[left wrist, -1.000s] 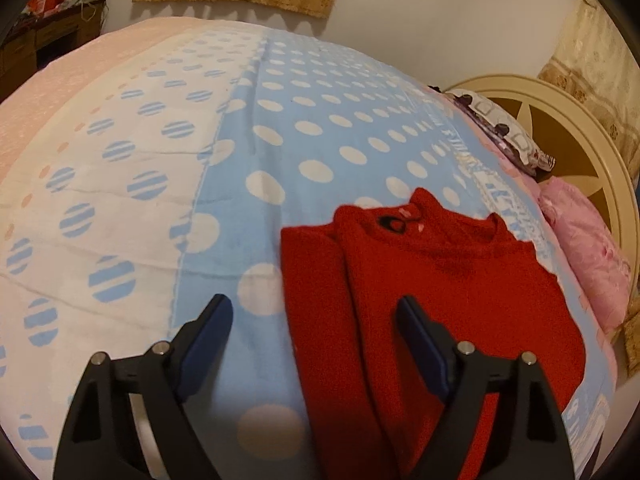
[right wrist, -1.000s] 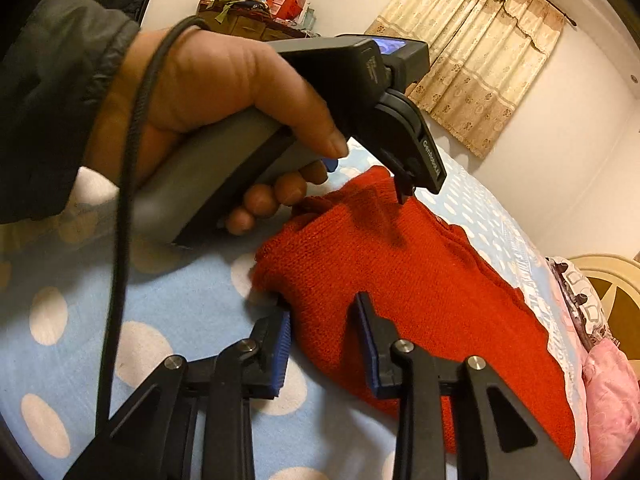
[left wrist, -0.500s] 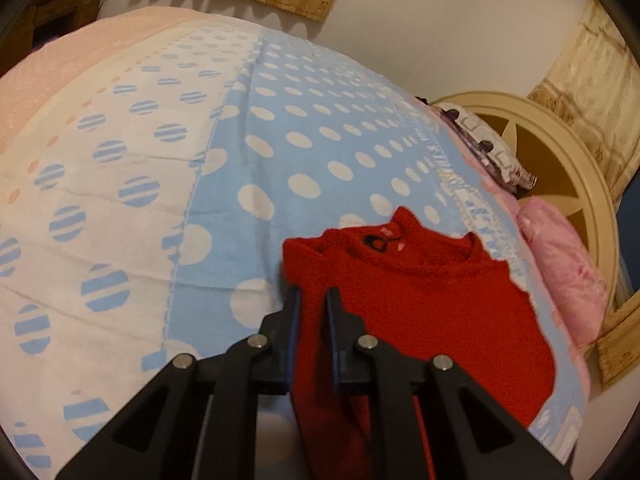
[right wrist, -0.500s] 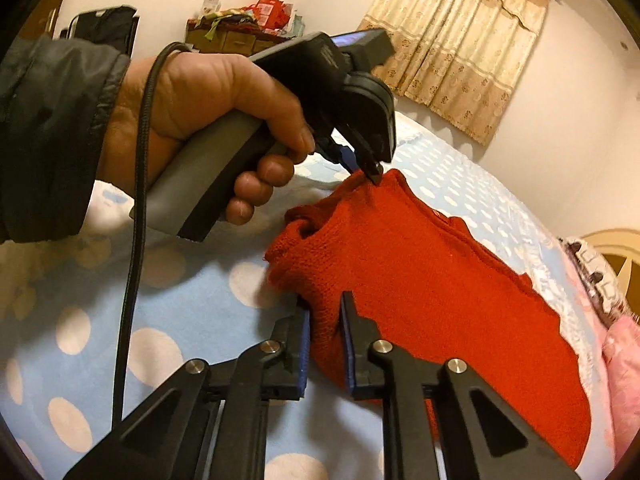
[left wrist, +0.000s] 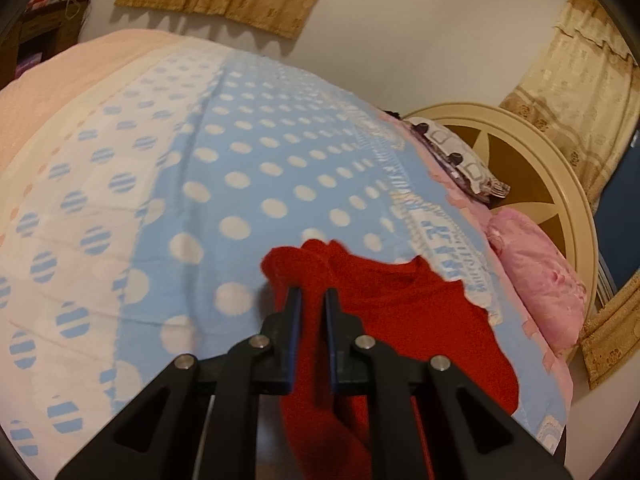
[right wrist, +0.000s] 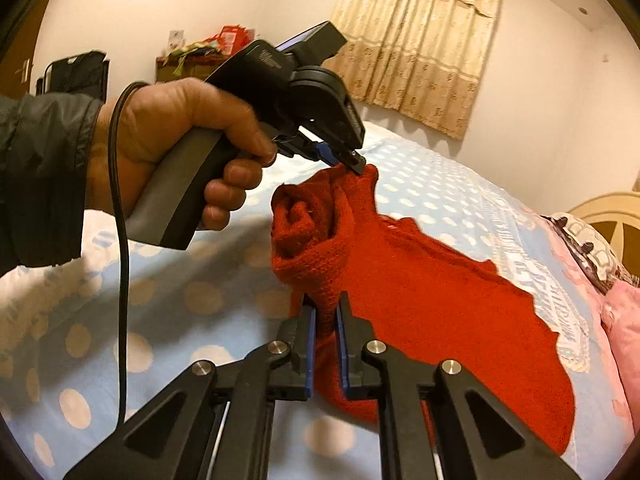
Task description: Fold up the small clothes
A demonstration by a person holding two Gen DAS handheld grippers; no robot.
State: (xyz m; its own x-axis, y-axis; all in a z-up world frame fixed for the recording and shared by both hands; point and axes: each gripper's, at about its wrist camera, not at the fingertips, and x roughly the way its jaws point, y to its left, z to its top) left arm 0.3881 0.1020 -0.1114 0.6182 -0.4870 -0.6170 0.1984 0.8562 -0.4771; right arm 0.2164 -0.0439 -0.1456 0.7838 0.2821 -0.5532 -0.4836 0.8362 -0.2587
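A small red knitted sweater (right wrist: pixel 432 304) lies on the blue polka-dot bedspread (right wrist: pixel 432 196); its left edge is bunched and lifted off the bed. My left gripper (left wrist: pixel 311 300) is shut on the sweater's upper left edge (left wrist: pixel 312 268). In the right wrist view that left gripper (right wrist: pixel 354 162), held in a hand, pinches the raised red cloth. My right gripper (right wrist: pixel 326 308) is shut on the sweater's left edge lower down, with red cloth between its blue pads. The rest of the sweater (left wrist: pixel 420 320) still lies flat to the right.
The bedspread (left wrist: pixel 256 184) has white and pink parts to the left. A pink pillow (left wrist: pixel 540 276) and a patterned pillow (left wrist: pixel 456 160) lie by the cream round headboard (left wrist: pixel 552 168). Curtains (right wrist: pixel 416 40) and a cluttered cabinet (right wrist: pixel 196 60) stand by the walls.
Both grippers went from open to shut on the sweater's left edge. They then rose, lifting and bunching that edge off the bed.
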